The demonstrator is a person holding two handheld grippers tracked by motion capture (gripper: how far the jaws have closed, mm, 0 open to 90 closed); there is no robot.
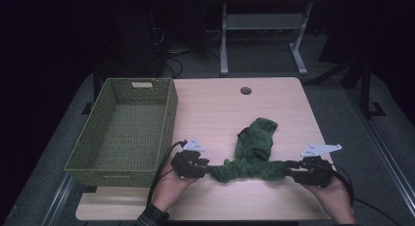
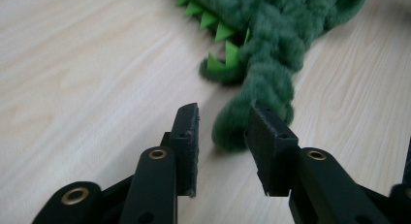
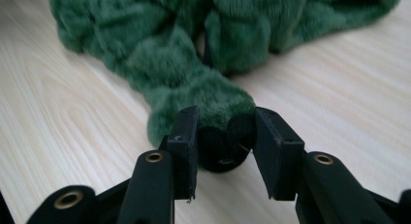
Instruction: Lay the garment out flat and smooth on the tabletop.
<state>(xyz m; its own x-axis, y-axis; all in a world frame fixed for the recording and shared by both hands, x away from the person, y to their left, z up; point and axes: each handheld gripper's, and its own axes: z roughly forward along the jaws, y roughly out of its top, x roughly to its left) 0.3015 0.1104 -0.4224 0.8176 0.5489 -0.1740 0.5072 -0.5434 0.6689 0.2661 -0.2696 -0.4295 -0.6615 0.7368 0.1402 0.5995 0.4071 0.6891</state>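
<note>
Green plush toy (image 1: 252, 155), right of the wicker basket (image 1: 128, 130): soft, light, floppy; left gripper (image 2: 222, 136) and right gripper (image 3: 225, 141) spread loose around its ends; pinch there.

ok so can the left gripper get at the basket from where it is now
Probably yes. The left gripper sits just right of the woven basket, with bare table between them. Its jaws stand open around one end of the green plush toy, not pressing it.
</note>
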